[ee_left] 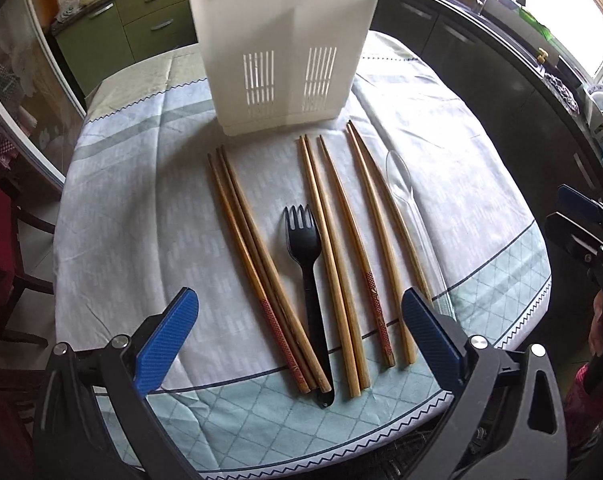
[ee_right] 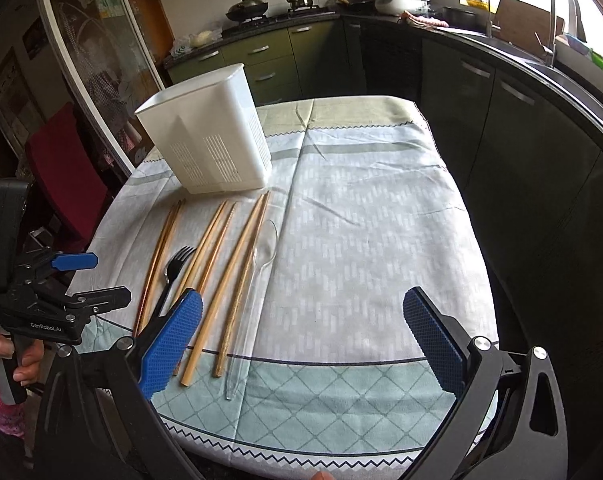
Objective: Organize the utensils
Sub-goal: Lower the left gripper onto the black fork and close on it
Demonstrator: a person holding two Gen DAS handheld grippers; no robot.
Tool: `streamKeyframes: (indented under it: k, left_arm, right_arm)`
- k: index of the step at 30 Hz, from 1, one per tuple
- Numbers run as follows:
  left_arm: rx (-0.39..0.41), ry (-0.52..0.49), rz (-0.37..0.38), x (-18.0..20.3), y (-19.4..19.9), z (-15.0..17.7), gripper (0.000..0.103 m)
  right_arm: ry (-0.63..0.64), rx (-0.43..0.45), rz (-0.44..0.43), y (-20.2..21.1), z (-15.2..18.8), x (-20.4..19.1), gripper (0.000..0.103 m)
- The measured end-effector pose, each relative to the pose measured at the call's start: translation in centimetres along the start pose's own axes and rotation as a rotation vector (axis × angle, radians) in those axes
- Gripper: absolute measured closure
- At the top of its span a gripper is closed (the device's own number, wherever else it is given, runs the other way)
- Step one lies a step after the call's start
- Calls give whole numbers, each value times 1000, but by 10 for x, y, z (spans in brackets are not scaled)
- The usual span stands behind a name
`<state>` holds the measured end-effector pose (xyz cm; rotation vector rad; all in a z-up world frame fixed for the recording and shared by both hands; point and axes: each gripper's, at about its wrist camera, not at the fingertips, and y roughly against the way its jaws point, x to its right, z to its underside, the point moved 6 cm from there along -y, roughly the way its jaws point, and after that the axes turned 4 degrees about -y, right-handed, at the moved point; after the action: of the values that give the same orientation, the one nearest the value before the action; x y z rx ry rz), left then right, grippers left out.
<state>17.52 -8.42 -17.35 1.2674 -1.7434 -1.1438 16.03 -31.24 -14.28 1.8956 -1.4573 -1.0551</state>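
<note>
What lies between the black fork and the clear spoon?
Five wooden chopsticks lie between the black fork and the clear spoon, seen best in the left wrist view.

The left gripper (ee_left: 299, 332) is held level with its blue-padded jaws spread wide. The right gripper (ee_right: 301, 338) is likewise held with jaws spread wide, nothing between them. A hand (ee_right: 5, 356) is wrapped around the left gripper's handle.

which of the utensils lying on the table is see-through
The clear spoon, lying at the right end of the row beside the rightmost chopsticks. The fork is black, and every other piece is brown wood.
</note>
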Motion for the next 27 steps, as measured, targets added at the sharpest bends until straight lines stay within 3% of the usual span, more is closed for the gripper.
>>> streamKeyframes:
  k: [5,7,12,15,19,27]
  left_arm:
    - [-76,-2,14,9,-14,-6,12]
    - [-105,11,33,10,-21,-8,29]
    - [-153,43,41,4,-37,-11,51]
    - [-183,59,50,2,-48,-12,73]
    - [-201,51,40,0,-59,-13,81]
    - [-223,46,22,-1,-75,-16,85]
  right_arm:
    - [5,-9,-6,-4,0,2,4]
    - [8,7,-5,-1,-1,3,4]
    - [20,19,9,3,0,4,4]
    - [21,15,7,3,0,4,4]
    - [22,9,6,1,1,4,4]
    - [45,2,14,-3,1,-2,4]
